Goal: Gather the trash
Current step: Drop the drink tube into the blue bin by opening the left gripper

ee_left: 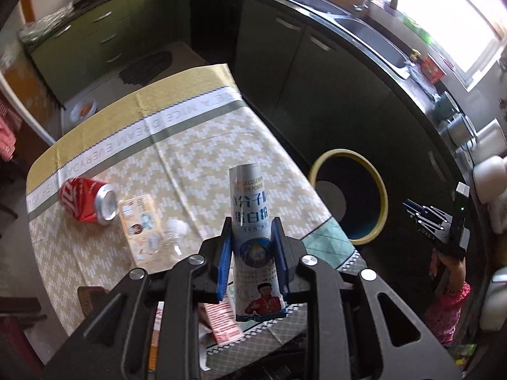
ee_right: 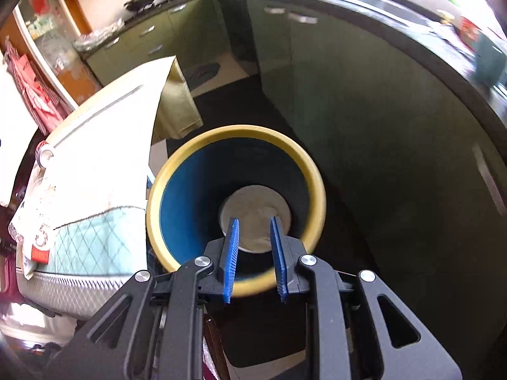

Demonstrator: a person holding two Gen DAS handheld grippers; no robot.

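Observation:
My left gripper is shut on a white and blue printed packet and holds it above the table's right edge. On the tablecloth lie a crushed red can, a flat printed wrapper, a clear plastic piece and a red and white packet. A blue bin with a yellow rim stands on the floor to the right of the table. My right gripper is open and empty, right above the bin; a grey disc shows at its bottom.
Dark green cabinets and a black counter with a sink run along the back and right. The other hand-held gripper shows at right in the left wrist view. The table's edge is left of the bin.

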